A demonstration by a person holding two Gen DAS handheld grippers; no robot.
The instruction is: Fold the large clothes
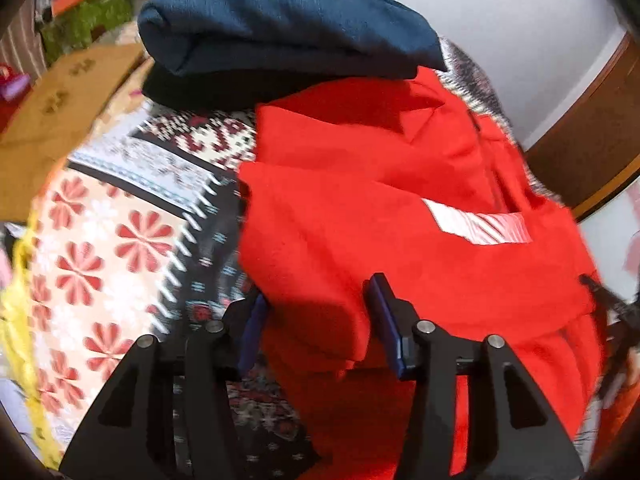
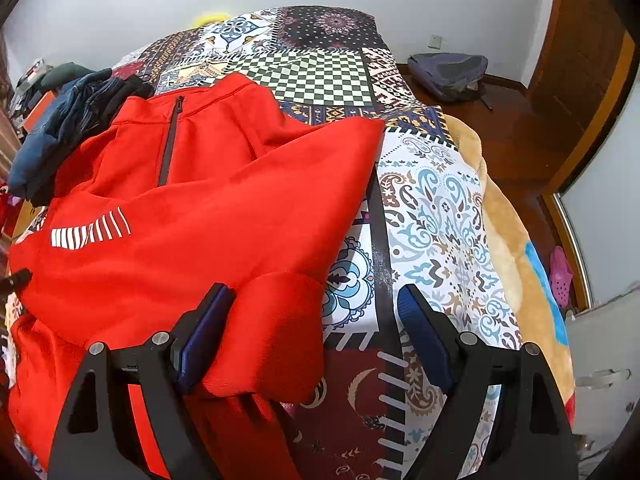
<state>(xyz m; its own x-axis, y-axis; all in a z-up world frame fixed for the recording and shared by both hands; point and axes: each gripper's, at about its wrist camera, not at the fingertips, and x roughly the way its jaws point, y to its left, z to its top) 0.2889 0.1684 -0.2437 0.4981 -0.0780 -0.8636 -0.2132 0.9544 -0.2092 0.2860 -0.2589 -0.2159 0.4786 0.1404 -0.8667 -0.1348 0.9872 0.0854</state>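
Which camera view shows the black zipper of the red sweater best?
The right wrist view: the zipper of the red sweater lies unblurred there, visible from collar downward. The left wrist view is motion-blurred; only a faint dark line shows at the sweater's collar.

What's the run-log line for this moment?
left gripper: open, red fabric between pads | right gripper: open, over sleeve cuff | red sweatshirt: spread on bed, unfolded

The red top (image 2: 208, 208) covers the left half of the bedspread (image 2: 432, 208), and a stack of folded clothes (image 1: 280, 28) blocks the way just beyond its collar. To the right the bedspread lies bare up to the far edge, leaving open passage there.
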